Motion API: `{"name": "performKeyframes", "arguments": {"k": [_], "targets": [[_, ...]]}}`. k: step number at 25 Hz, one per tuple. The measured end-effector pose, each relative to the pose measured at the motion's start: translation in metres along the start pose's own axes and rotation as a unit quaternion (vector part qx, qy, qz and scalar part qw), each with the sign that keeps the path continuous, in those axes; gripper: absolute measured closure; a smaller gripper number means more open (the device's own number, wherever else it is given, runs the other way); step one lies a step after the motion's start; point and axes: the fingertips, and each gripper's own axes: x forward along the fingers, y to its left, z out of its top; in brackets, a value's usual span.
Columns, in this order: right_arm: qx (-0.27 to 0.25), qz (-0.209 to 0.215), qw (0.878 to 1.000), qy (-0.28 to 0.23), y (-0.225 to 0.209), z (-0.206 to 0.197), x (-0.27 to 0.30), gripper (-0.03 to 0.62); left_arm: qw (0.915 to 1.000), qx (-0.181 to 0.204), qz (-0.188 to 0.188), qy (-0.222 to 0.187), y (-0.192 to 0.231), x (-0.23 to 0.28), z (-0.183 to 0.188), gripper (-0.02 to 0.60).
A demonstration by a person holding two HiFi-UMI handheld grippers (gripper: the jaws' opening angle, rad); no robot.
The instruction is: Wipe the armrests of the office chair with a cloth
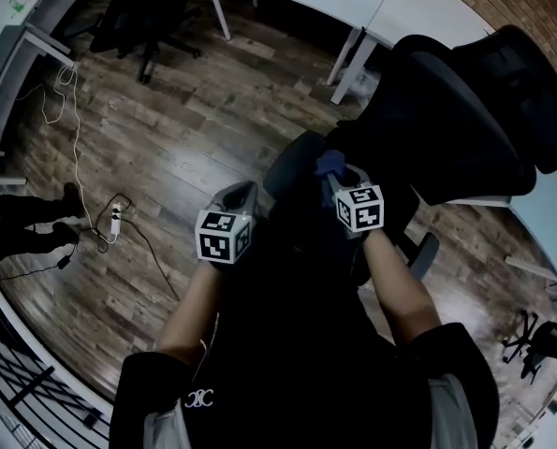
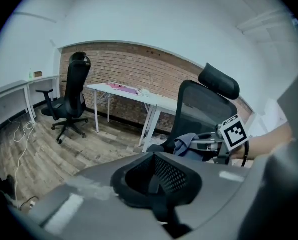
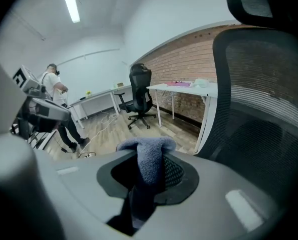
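The right tongs (image 3: 149,176) are squeezing a blue cloth (image 3: 147,151). The left tongs (image 2: 156,181) are sitting closed with nothing in them. Mid-frame in the head view, the cloth is hanging near an armrest (image 1: 287,168) of the chair (image 1: 465,101). Wiping is probably just starting. Next, the cloth needs pressing down and rubbing along the armrest.

The black mesh office chair (image 1: 465,110) stands at two o'clock, the long white desk (image 1: 418,6) behind it at twelve, a second black swivel chair (image 1: 147,17) at ten; the blue fabric cloth (image 1: 327,162) sits in the right gripper (image 1: 334,174), before the mesh chair.
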Motion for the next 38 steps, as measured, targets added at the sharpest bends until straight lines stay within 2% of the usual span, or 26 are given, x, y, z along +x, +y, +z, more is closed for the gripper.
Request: {"name": "performKeyframes", "arguments": {"k": [5,8,11,17,20,24,26,33,38], "targets": [[0.046,-0.054,0.996,0.048,-0.033,-0.003,0.048,0.516,0.9999,-0.010,-0.009,0.005,0.051,0.009,0.023,0.575],[0.060,-0.069,0.993,0.075,-0.039,-0.009,0.074,0.516,0.9996,-0.017,-0.015,0.016,0.072,0.015,0.026,0.575],[0.061,-0.082,0.989,0.104,-0.044,-0.020,0.094,0.516,0.9989,-0.023,-0.024,0.032,0.083,0.023,0.019,0.575],[0.094,-0.146,0.974,0.144,-0.085,-0.044,0.114,0.516,0.9977,-0.019,-0.035,0.055,0.096,0.036,0.014,0.575],[0.095,-0.155,0.970,0.159,-0.101,-0.048,0.124,0.516,0.9977,-0.019,-0.033,0.057,0.105,0.040,0.014,0.575],[0.082,-0.150,0.971,0.166,-0.105,-0.038,0.144,0.516,0.9972,-0.022,-0.032,0.065,0.115,0.042,0.009,0.575],[0.064,-0.147,0.972,0.172,-0.104,-0.032,0.153,0.516,0.9973,-0.021,-0.030,0.064,0.119,0.043,0.008,0.575],[-0.063,-0.110,0.975,0.181,-0.077,-0.009,0.178,0.517,0.9969,-0.030,-0.019,0.070,0.121,0.036,0.003,0.575],[-0.140,-0.074,0.968,0.195,-0.047,-0.004,0.191,0.516,0.9973,-0.036,-0.011,0.063,0.118,0.030,0.001,0.575]]}}
